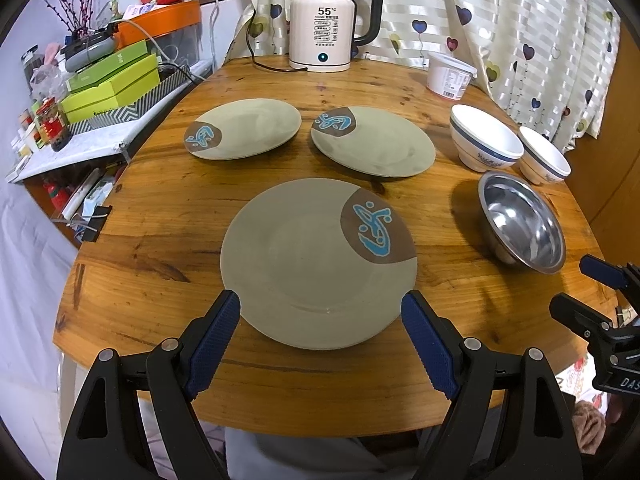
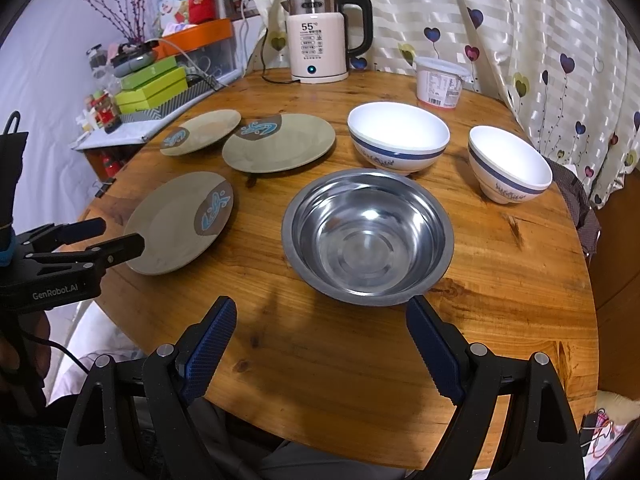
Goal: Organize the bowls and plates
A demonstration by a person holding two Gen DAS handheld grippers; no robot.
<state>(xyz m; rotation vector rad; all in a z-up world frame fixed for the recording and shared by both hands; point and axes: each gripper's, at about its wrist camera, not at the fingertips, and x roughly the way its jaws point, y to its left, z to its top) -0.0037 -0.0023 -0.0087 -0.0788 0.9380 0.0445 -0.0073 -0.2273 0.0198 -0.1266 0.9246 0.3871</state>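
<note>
Three green plates with a brown patch and blue fish lie on the round wooden table [image 1: 168, 240]: a near plate [image 1: 316, 260], a far-left plate [image 1: 244, 128] and a far-right plate [image 1: 372, 140]. My left gripper [image 1: 320, 312] is open, its fingers just short of the near plate's front edge. To the right stand a steel bowl [image 2: 368, 236], a large white bowl [image 2: 398, 136] and a smaller white bowl [image 2: 508, 164]. My right gripper [image 2: 320, 320] is open in front of the steel bowl, holding nothing.
An electric kettle [image 1: 324, 28] with its cord and a white tub [image 1: 450, 74] stand at the table's back edge before a heart-print curtain. A cluttered shelf with green boxes [image 1: 112, 84] runs along the left. The person's lap is below the front edge.
</note>
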